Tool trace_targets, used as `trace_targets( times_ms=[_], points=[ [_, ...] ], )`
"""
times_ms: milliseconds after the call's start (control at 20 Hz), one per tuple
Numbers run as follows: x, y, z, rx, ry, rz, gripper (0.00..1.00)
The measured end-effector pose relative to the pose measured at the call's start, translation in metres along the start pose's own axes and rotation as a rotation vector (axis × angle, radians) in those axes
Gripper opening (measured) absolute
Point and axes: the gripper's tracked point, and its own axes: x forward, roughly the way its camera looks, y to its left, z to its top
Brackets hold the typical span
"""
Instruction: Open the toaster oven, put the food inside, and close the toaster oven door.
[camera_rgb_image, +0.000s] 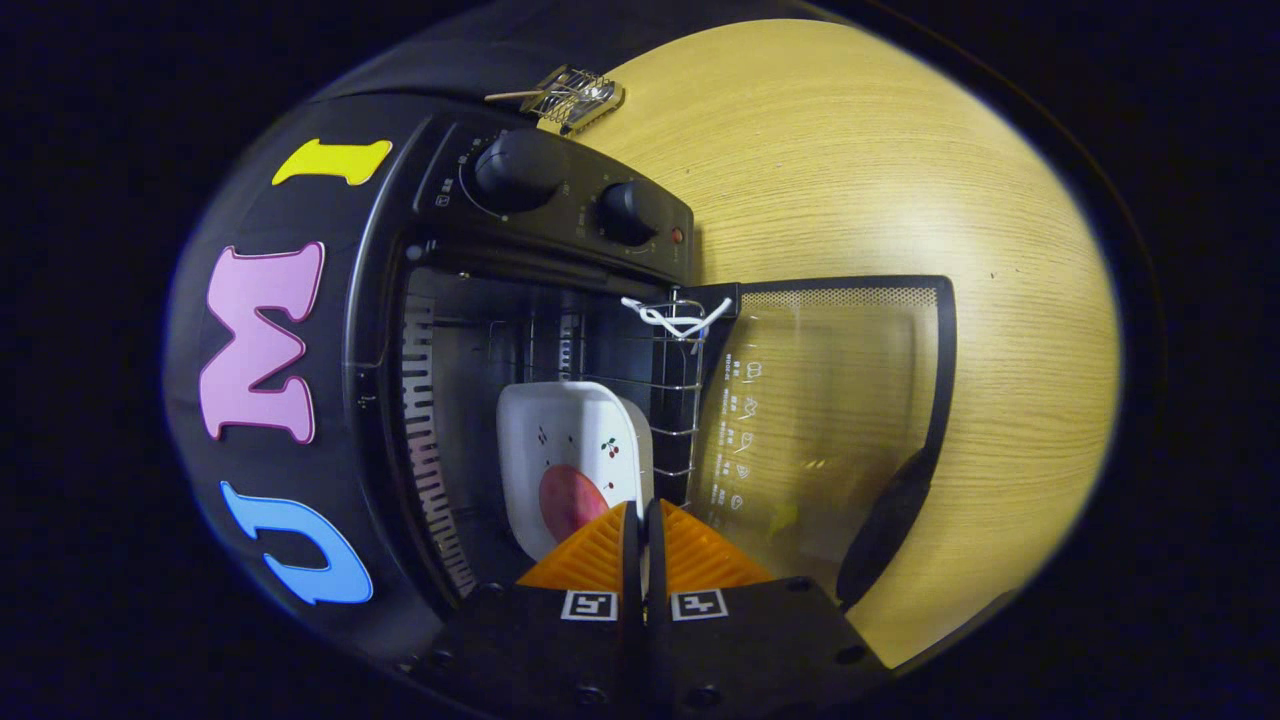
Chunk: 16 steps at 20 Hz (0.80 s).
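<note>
Oven (540, 260) open, view rolled sideways; glass door (830, 430) swung fully out, lying flat over the wooden desk (900, 180). Door handle (885, 525) at the door's far rim, just beside the tongs' body. Cavity mouth wide and unblocked between the control panel and the opposite wall. Wide bare desk beyond the door's rim.

Tongs (641, 520) closed, fingers pressed nearly together with only a thin slit between them. Cannot tell whether the plate's near rim is pinched in that slit; tips overlap the rim.

White plate (570, 440) inside the cavity, on the wire rack (670, 390), just ahead of the fingertips. Small cherry print on the plate. Round pinkish food (570, 500) on the plate's near part, partly hidden behind one finger (590, 555).

Rack's front wires between plate and door hinge, close beside the tongs. White cord (675, 318) tied on the rack's front bar near the control panel. Two knobs (520, 165) on the panel, small red lamp (677, 236) beside the second. Slotted cavity wall (430, 470) on the side away from the door.

Small wire rack-like object (575, 97) on the desk beyond the oven, well apart from the tongs.
</note>
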Motion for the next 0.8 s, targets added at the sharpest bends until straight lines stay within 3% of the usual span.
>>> trace_targets(
  times_ms=[300, 600, 700, 800],
  points=[
    [0.009, 0.008, -0.001, 0.009, -0.007, 0.017, 0.06],
    [-0.005, 0.010, -0.001, -0.041, 0.044, 0.076, 0.16],
    [-0.014, 0.011, -0.001, -0.053, 0.070, 0.101, 0.31],
    [-0.025, 0.013, -0.003, -0.063, 0.110, 0.129, 0.75]
  ],
)
